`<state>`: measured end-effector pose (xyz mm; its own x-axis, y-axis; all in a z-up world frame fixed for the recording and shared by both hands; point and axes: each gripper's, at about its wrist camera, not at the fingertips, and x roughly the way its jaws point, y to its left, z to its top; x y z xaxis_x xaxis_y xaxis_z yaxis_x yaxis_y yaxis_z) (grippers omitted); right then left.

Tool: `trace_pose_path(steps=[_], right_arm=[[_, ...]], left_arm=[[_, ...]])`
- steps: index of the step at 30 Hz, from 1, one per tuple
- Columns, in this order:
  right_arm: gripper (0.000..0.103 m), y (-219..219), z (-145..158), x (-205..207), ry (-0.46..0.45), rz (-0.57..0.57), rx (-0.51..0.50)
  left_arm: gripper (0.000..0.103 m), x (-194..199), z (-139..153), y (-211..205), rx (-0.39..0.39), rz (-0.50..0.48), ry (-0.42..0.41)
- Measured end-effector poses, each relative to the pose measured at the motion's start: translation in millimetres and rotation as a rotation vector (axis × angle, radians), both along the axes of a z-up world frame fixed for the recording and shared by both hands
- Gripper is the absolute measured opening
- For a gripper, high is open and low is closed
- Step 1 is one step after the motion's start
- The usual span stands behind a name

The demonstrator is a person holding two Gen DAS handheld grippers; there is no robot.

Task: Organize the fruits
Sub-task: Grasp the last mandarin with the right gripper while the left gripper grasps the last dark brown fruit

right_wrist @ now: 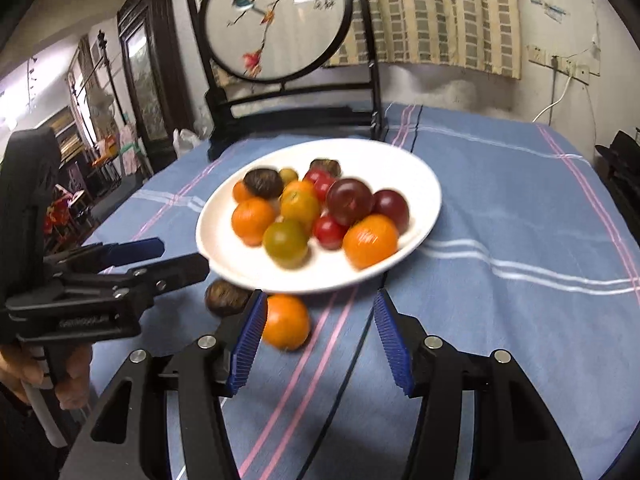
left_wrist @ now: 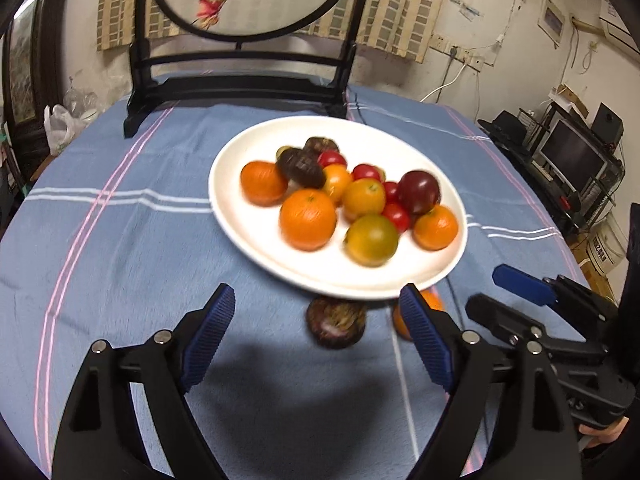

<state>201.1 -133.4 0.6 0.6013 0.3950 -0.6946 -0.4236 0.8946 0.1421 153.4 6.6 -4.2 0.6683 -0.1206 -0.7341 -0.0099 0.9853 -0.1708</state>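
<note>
Here a smooth white oval plate on the table's blue striped cloth bears glossy round fruits. Two lie off its near rim: one orange, one dark rough-skinned fruit. Left tool wide, right tool narrower, both empty.

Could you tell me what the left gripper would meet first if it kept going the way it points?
Probably the dark fruit on the cloth, just ahead between the open left gripper fingers; depth is uncertain.

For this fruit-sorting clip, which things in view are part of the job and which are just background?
Job:
white plate of mixed fruit
loose orange on the cloth
loose dark fruit beside it
left hand-held gripper, open
right hand-held gripper, open

Background:
round embroidered screen
blue tablecloth
monitor
plastic bag
</note>
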Motion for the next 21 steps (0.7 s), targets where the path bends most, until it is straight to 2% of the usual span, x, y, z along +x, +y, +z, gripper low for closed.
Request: trace_pose_path(steps=[7,12,15,17,19,21], right_arm=[[0.056,32,-11,-6,0.014,0.046,-0.131],[0.055,47,-25,3,0.036,0.034,-0.200],[0.055,54,-29,6,0.030,0.042,-0.207],[0.051,58,-32,10,0.028,0.043,-0.218],[0.039,62,-34,12,0.021,0.030,-0.230],[0.038,60,-33,12,0.021,0.025,-0.215]], left_arm=[[0.083,0,-6,17,0.017,0.055,-0.015],[0.083,3,-11,24,0.023,0.087,-0.005],[0.083,5,-14,23,0.036,0.089,0.011],[0.083,5,-14,23,0.031,0.081,0.016],[0.085,5,-14,23,0.025,0.076,0.016],[0.085,5,-13,22,0.023,0.075,0.014]])
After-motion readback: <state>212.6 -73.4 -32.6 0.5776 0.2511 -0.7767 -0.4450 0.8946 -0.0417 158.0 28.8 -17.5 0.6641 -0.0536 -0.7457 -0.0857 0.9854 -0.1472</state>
